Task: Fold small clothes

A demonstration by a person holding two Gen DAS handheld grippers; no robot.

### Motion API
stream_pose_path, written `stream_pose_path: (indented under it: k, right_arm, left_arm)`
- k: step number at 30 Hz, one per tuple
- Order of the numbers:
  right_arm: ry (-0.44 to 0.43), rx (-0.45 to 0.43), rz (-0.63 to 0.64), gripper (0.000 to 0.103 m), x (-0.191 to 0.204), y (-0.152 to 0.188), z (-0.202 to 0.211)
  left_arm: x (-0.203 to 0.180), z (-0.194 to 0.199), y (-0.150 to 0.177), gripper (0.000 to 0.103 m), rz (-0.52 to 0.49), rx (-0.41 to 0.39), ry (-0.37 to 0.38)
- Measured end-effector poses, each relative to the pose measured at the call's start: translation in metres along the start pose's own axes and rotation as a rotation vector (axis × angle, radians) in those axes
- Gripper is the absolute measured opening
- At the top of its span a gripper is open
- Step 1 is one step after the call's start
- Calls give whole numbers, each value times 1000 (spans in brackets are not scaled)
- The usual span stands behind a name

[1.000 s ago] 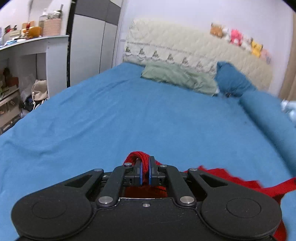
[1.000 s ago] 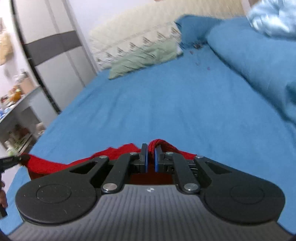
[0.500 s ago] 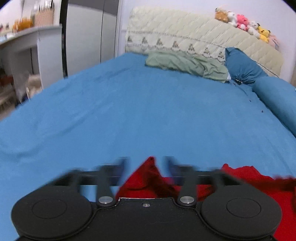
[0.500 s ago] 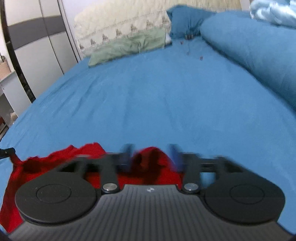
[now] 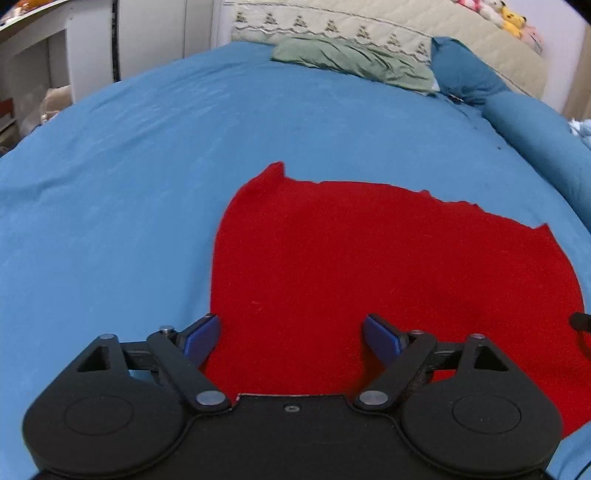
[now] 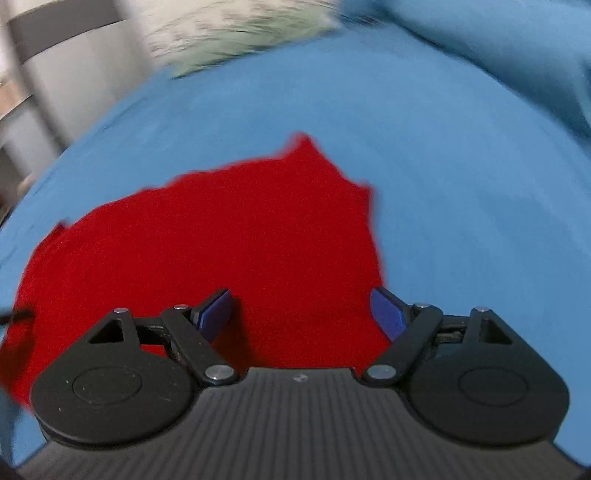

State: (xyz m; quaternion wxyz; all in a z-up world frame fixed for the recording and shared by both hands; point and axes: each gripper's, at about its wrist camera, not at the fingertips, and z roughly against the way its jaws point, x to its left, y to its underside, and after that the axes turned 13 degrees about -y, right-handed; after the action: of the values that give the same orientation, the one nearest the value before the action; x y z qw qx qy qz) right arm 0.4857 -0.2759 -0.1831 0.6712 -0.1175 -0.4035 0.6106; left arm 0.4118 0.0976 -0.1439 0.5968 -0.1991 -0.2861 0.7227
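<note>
Nearest to me, my left gripper (image 5: 291, 336) stands spread wide with nothing between its blue pads (image 5: 201, 334), poised over the near left edge of the red garment (image 5: 369, 266). My right gripper (image 6: 304, 314) is equally wide apart and empty-handed, over the garment's near right edge. The garment lies spread flat on the blue bedsheet (image 5: 110, 192), its far edge ragged with a small peak at each far corner. Beyond it the sheet runs bare to a crumpled green cloth (image 5: 351, 61) and a blue pillow (image 5: 463, 79) against the cream quilted headboard (image 5: 406, 31). A blue bolster (image 5: 535, 136) lines the right side. Plush toys (image 5: 506, 16) sit atop the headboard; a white shelf unit (image 5: 40, 48) stands far left. The right wrist view is motion-blurred.
</note>
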Motion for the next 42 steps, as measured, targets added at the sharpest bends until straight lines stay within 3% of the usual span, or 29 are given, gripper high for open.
stream_pose_path:
  k: [2, 6, 8, 11, 14, 17, 23, 26, 29, 32, 37, 41, 42]
  right_arm:
    - [-39, -33, -63, 97, -9, 1, 5]
    - [-57, -63, -55, 98, -4, -5, 26]
    - [-77, -93, -44, 98, -5, -13, 46]
    - [-74, -94, 23, 98, -4, -20, 72]
    - [-21, -60, 132, 98, -1, -16, 87]
    - [-15, -45, 122, 98, -7, -8, 94]
    - [-14, -51, 76, 98, -20, 18, 86]
    - [10, -51, 125, 98, -16, 31, 73]
    - [9, -39, 123, 95, -17, 42, 58]
    - [20, -37, 145, 94, -15, 50, 48]
    - [-10, -51, 163, 79, -17, 59, 47]
    - [-45, -60, 120, 58, -17, 61, 50]
    - [-48, -64, 104, 48, -17, 61, 51]
  left_arm:
    - [-5, -1, 0, 103, -26, 17, 9]
    - [-16, -2, -9, 103, -103, 64, -44]
    - [-14, 15, -11, 103, -86, 35, -56]
    - [-17, 48, -18, 103, -61, -7, -4]
    - [-35, 64, -28, 103, -76, 23, 17]
    - [-61, 70, -29, 103, -100, 2, 49]
    - [-115, 57, -12, 103, -172, 14, 92]
    - [-135, 42, 0, 103, -218, 27, 60]
    - [-150, 15, 5, 103, -233, 96, 34]
    - [-151, 10, 6, 103, -243, 74, 34]
    - [-145, 6, 5, 103, -229, 133, 84]
    - [-148, 5, 5, 103, -275, 142, 95]
    - [-149, 6, 6, 103, -285, 139, 95]
